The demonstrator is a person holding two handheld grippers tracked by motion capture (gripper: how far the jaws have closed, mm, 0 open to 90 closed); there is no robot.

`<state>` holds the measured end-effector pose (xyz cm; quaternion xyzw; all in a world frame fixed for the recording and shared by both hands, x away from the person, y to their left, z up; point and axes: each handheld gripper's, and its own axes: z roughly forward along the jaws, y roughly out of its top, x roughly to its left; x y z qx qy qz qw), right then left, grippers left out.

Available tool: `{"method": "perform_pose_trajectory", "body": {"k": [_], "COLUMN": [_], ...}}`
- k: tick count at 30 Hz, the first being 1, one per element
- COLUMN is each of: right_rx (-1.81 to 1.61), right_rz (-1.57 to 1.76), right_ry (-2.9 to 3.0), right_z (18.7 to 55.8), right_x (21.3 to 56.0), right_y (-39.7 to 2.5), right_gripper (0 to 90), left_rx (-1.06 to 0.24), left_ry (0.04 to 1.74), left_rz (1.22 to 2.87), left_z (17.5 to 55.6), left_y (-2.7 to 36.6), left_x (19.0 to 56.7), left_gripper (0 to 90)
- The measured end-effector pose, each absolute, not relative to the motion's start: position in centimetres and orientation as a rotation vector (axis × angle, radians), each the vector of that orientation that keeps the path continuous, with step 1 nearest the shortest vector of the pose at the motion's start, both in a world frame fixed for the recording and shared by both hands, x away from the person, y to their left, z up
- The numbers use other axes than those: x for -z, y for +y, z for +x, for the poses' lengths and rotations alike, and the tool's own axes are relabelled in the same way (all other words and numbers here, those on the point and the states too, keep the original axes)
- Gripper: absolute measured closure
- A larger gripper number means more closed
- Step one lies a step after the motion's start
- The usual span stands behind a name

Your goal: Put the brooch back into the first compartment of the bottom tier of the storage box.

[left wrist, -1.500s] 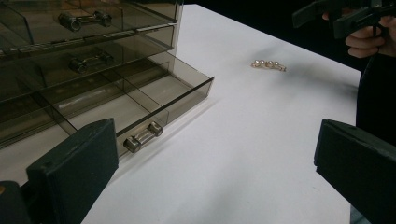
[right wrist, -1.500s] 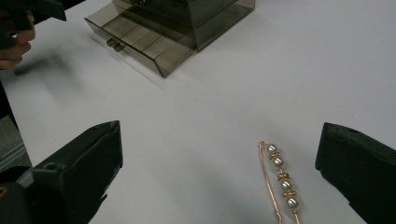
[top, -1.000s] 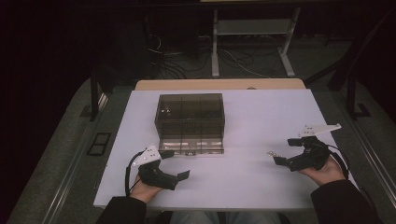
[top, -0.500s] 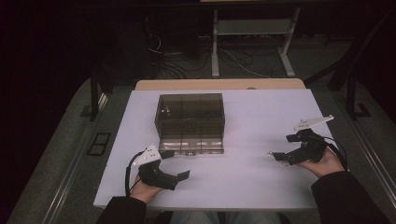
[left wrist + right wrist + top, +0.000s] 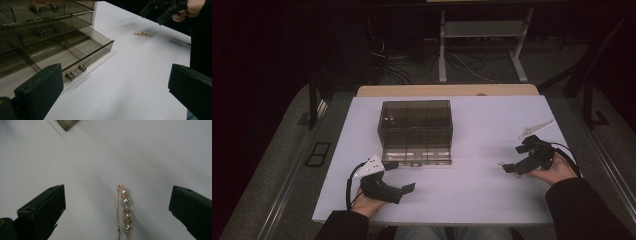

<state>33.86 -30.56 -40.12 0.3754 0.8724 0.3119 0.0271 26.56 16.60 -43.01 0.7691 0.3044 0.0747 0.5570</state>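
Pearl pin (image 5: 125, 213) lies untouched on the tabletop (image 5: 492, 125), right of the drawer box (image 5: 415, 131); right gripper (image 5: 117, 205) straddles it wide open, left gripper (image 5: 115, 87) agape, empty. Pickup and stowing probably remain.

Black fingers (image 5: 40, 90) stood wide apart over the white bench (image 5: 130, 75). The smoky drawer box (image 5: 47, 32) had its bottom drawer (image 5: 82, 53) open; a pearl pin (image 5: 143, 33) lay beyond.

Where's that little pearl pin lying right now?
The pearl pin lies flat on the white table, right of the smoky drawer box, just ahead of the open right gripper.
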Motion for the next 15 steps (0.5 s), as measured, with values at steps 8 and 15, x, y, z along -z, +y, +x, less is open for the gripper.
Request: {"method": "perform_pose_trajectory", "body": {"k": [8,15], "right_rx": [-0.899,-0.843], "right_rz": [1.139,1.122], "right_ry": [2.755,2.809], "right_z": [34.5,34.7], "right_x": [41.2,41.9], "right_y": [-30.1,-29.7], "right_gripper": [0.2,0.2], "left_rx": [-0.177,-0.175], "left_ry": [0.718,0.715], "left_rz": [1.816,1.819], "left_z": [26.6,26.6], "left_y": [16.6,16.6], "left_x": [43.0,43.0], "left_gripper": [0.0,0.0]}}
